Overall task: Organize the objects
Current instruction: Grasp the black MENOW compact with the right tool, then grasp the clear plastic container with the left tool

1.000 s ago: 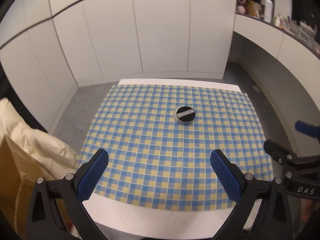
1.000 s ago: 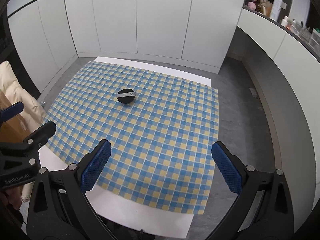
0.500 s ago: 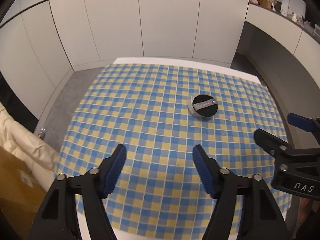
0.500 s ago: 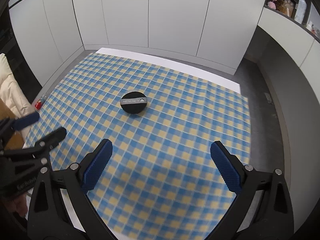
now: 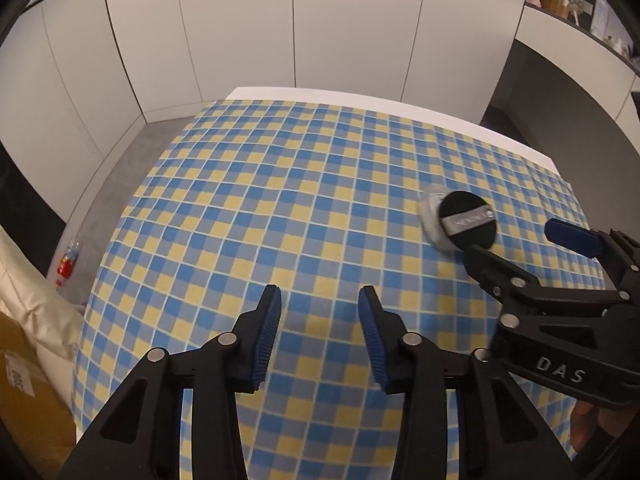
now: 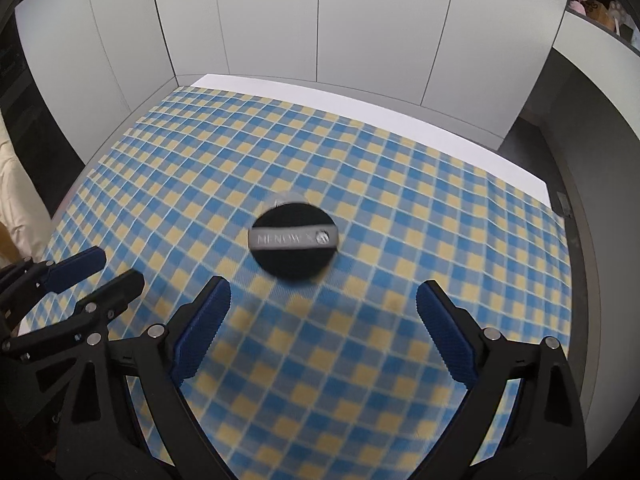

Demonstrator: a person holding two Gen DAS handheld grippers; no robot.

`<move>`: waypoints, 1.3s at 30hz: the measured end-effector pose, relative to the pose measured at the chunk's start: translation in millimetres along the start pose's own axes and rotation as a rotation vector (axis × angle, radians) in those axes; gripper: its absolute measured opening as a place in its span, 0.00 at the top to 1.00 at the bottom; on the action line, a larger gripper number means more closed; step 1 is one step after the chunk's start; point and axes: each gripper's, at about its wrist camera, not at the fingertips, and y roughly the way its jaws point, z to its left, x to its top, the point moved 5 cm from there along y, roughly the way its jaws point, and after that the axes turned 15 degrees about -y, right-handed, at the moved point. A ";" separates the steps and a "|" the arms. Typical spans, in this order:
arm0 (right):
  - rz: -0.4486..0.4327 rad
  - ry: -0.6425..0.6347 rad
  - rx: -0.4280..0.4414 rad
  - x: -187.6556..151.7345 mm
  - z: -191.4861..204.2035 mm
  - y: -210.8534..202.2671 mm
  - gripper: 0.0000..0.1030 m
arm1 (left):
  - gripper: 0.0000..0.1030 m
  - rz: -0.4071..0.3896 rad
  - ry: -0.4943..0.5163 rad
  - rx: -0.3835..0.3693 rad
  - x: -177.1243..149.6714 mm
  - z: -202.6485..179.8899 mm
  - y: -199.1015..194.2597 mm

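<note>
A round black powder puff (image 6: 295,239) with a grey printed band lies on a pale round case (image 5: 433,216), on the blue-and-yellow checked cloth (image 5: 280,208). My right gripper (image 6: 322,300) hovers just in front of the puff, jaws wide and closing slightly, nothing between them. In the left wrist view the right gripper (image 5: 516,240) reaches beside the puff (image 5: 466,220). My left gripper (image 5: 319,300) hangs over bare cloth to the puff's left, its jaws closing with a narrow gap and nothing in it. It also shows at the left edge of the right wrist view (image 6: 108,268).
The white table (image 6: 400,120) shows beyond the cloth's far edge. White cabinet doors (image 5: 340,28) stand behind it. A cream cushion (image 5: 28,292) and cardboard box (image 5: 24,392) sit at the left. A small red item (image 5: 64,266) lies on the grey floor. A cluttered counter (image 5: 580,4) runs along the right.
Both grippers have sunk toward the cloth and moved forward, so the puff looms larger. The left jaws have narrowed from wide to a small gap. The right jaws have narrowed slightly.
</note>
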 end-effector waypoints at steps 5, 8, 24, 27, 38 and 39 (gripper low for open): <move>0.003 -0.006 0.031 5.2 8.0 22.7 0.14 | 0.60 0.013 0.000 -0.005 -0.1 6.4 13.5; -0.010 -0.025 0.033 5.1 11.2 27.4 0.32 | 0.48 0.005 -0.010 -0.013 0.5 6.6 16.6; -0.038 0.104 -0.036 -30.9 -57.8 21.7 0.47 | 0.12 -0.010 0.050 -0.077 -1.8 -74.5 37.3; -0.018 0.139 -0.045 -42.1 -80.4 23.0 0.47 | 0.12 -0.018 0.057 -0.062 -1.6 -90.5 47.4; 0.013 0.175 -0.039 -60.4 -104.5 22.1 0.47 | 0.61 -0.046 0.064 -0.041 14.7 -119.2 63.2; 0.012 0.174 -0.040 -59.0 -100.7 18.5 0.47 | 0.62 -0.033 0.070 -0.041 14.5 -120.7 62.8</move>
